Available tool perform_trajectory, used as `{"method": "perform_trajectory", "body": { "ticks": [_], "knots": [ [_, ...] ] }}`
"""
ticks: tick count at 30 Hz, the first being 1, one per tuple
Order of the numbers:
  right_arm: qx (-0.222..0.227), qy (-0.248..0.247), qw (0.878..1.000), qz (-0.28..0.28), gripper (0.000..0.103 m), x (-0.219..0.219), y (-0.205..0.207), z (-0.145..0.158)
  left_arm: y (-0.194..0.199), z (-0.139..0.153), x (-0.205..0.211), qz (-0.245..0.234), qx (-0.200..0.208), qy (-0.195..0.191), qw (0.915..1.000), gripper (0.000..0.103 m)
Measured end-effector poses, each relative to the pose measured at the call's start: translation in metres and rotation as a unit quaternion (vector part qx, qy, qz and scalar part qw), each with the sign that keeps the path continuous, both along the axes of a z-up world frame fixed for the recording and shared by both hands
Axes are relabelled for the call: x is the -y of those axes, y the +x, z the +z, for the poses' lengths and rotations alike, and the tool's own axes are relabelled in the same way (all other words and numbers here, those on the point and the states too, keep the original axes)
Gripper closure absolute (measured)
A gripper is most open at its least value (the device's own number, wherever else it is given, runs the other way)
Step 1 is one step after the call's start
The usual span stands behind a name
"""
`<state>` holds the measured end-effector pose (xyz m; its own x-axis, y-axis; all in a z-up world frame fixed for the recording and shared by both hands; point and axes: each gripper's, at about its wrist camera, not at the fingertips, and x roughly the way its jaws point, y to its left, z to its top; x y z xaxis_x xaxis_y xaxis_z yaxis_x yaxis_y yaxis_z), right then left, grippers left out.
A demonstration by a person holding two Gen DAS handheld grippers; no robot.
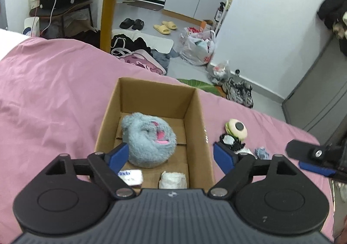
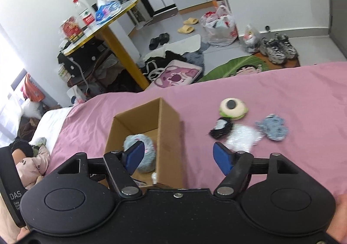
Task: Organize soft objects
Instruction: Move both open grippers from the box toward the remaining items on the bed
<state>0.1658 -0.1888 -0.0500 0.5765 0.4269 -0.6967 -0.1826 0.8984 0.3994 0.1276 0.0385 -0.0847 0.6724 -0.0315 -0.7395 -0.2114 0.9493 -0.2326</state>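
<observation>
A cardboard box (image 1: 195, 126) (image 2: 169, 126) stands open on the pink bedsheet (image 1: 54, 96) (image 2: 292, 92). Inside lie a fluffy blue plush (image 1: 149, 139) (image 2: 141, 157), a white wad (image 1: 173, 180) and a small printed packet (image 1: 131, 175). My left gripper (image 1: 171, 156) hovers open above the box, holding nothing. Right of the box lie a cream-and-green round toy (image 1: 237, 129) (image 2: 233, 107), a black-and-white fuzzy piece (image 1: 229, 142) (image 2: 221, 127), a clear plastic bag (image 2: 243, 137) and a blue patterned cloth (image 1: 262, 152) (image 2: 273, 130). My right gripper (image 2: 179, 158) is open over the box's right wall, empty; its finger (image 1: 308, 152) shows in the left wrist view.
Past the bed's far edge the floor holds a yellow-legged table (image 1: 108, 9) (image 2: 121, 48), slippers (image 1: 164, 27), plastic bags (image 1: 198, 46) (image 2: 219, 27), sneakers (image 1: 240, 92) (image 2: 277, 48) and clothes. Pillows and stuffed items (image 2: 32, 157) lie left on the bed. A grey cabinet (image 1: 321, 96) stands right.
</observation>
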Motion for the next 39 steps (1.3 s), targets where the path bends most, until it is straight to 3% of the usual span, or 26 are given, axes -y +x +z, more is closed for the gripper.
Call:
{"method": "perform_trajectory", "body": {
  "ticks": [4, 10, 15, 24, 27, 33, 39],
  "knots": [
    [0.003, -0.002, 1.0, -0.004, 0.025, 0.016, -0.005, 0.004, -0.003, 0.008, 0.01, -0.019, -0.009, -0.003, 0.9998, 0.016],
    [0.006, 0.005, 1.0, 0.005, 0.017, 0.033, -0.011, 0.012, -0.01, 0.029, 0.027, -0.027, 0.007, 0.012, 0.9995, 0.001],
    [0.018, 0.006, 1.0, 0.006, 0.007, 0.049, -0.014, 0.02, -0.013, 0.044, 0.043, -0.034, 0.022, 0.032, 0.9987, 0.0],
    [0.021, 0.012, 1.0, 0.009, 0.0, 0.072, -0.017, 0.023, -0.015, 0.056, 0.061, -0.035, 0.037, 0.035, 0.9981, 0.0],
    [0.022, 0.015, 0.999, 0.018, 0.0, 0.076, -0.016, 0.025, -0.015, 0.06, 0.064, -0.033, 0.035, 0.019, 0.9987, 0.0],
    [0.025, 0.028, 0.999, 0.012, 0.0, 0.094, -0.013, 0.025, -0.014, 0.069, 0.08, -0.039, 0.042, 0.029, 0.998, 0.0],
    [0.006, 0.06, 0.998, -0.014, 0.0, 0.114, -0.008, 0.004, -0.009, 0.064, 0.098, -0.04, 0.038, 0.059, 0.9968, 0.0]
  ]
}}
